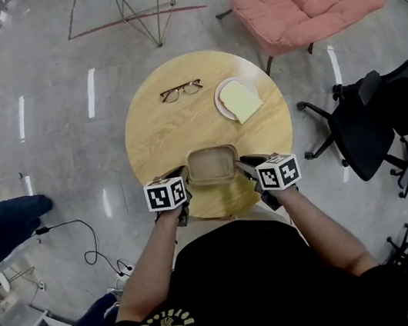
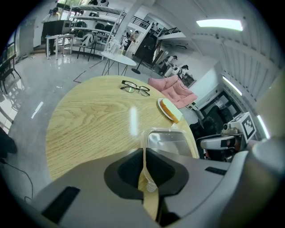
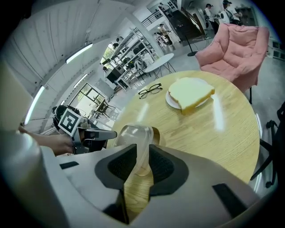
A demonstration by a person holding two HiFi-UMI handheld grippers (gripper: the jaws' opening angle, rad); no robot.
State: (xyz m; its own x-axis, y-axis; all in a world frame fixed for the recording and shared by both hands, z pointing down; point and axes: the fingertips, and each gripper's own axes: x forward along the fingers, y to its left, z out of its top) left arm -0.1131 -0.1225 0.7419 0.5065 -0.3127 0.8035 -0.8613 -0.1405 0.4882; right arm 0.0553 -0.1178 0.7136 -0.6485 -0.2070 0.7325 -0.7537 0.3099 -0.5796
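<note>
At the worktop's (image 1: 151, 128) near edge: clear box (image 1: 212, 166), held from both sides. Left gripper (image 1: 183, 174) is clamped on its left rim, right gripper (image 1: 244, 165) on its right rim. Both sets of jaws are nearly closed, with only the thin plastic wall between them. Can't tell if the box is lifted. Glasses (image 1: 181, 90) lie at the worktop's far side, and a plate (image 1: 221, 100) with bread (image 1: 241, 100) sits far right.

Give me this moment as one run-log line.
left gripper: shut on clear container, left rim | right gripper: shut on right rim | container: table's near edge | bread on plate, glasses: beyond it
</note>
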